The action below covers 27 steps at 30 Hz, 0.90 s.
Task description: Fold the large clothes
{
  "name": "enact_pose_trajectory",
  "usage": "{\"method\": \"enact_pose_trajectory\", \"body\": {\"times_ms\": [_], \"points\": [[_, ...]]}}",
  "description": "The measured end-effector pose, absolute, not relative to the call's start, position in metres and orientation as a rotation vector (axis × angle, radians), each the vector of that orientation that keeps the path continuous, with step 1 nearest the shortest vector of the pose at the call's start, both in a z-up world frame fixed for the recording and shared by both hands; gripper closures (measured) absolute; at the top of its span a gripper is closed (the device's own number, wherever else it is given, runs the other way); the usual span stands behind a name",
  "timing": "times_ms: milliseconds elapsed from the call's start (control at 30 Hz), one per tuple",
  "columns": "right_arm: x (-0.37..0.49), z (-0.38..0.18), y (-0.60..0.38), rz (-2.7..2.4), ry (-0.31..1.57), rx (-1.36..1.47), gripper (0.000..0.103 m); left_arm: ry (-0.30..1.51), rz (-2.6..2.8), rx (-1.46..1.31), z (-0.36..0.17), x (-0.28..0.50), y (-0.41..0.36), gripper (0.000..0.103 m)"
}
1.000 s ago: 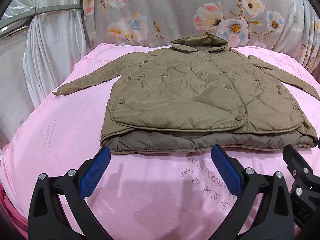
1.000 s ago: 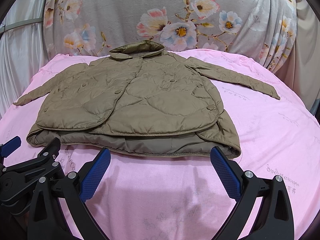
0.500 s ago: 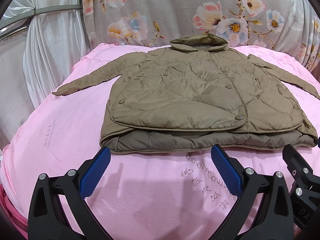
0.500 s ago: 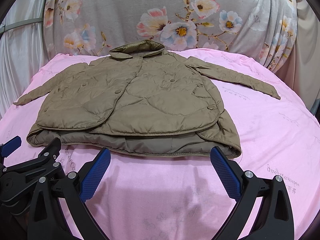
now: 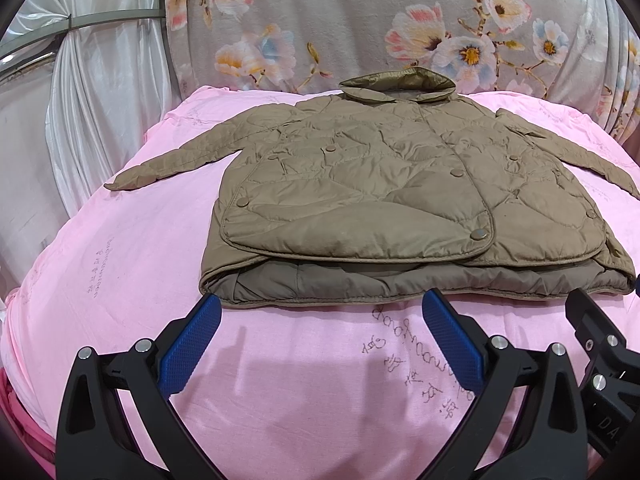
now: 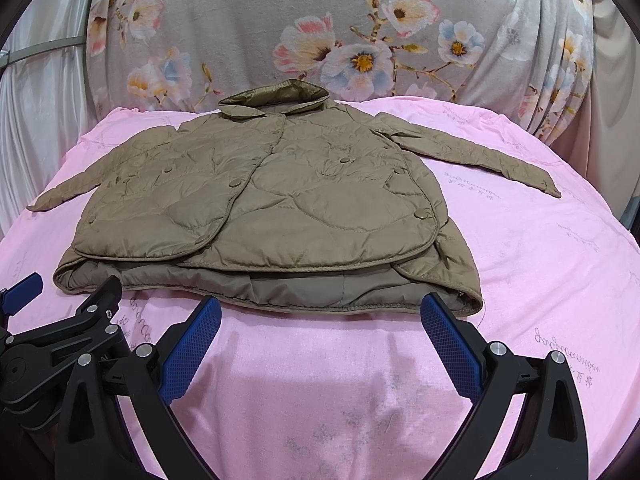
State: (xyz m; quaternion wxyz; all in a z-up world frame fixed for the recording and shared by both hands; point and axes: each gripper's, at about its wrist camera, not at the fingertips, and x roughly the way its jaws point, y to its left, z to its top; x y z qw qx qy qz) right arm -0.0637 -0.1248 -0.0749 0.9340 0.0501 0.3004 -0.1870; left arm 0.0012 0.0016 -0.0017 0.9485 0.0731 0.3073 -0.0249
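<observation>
On pink sheet (image 5: 304,364), jacket (image 5: 360,184) seemingly unmoved.

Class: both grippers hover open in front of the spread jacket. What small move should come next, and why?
Probably move the left gripper out to the left sleeve to fold it in: the jacket lies flat, both sleeves spread, and neither it nor the right gripper holds anything.

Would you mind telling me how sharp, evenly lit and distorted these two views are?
Left wrist view: sharp, evenly lit olive quilted jacket, fisheye bowing the pink bedsheet, dark corners. Right wrist view: equally sharp, soft shadow beneath the open right gripper.
</observation>
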Motion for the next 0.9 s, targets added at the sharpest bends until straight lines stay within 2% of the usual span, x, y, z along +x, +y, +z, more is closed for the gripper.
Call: {"method": "enact_pose_trajectory", "body": {"times_ms": [200,400,600,700,900], "points": [[-0.063,-0.074,-0.133,-0.345,0.634,0.154,0.005,0.644,-0.054,0.136,-0.001,0.002,0.003,0.005],[-0.064,-0.054,-0.183,-0.339,0.592,0.264,0.005,0.630,-0.082,0.102,0.014,0.006,0.020,0.005],[-0.044,-0.035,-0.277,-0.506,0.527,0.323,0.005,0.608,-0.060,0.077,0.049,0.032,0.040,0.005],[-0.022,-0.037,-0.338,-0.606,0.554,0.377,0.005,0.616,-0.021,0.078,0.058,0.054,0.047,0.005],[0.005,-0.056,-0.460,-0.654,0.575,0.661,0.005,0.646,0.020,0.055,0.056,0.093,0.052,0.005]]}}
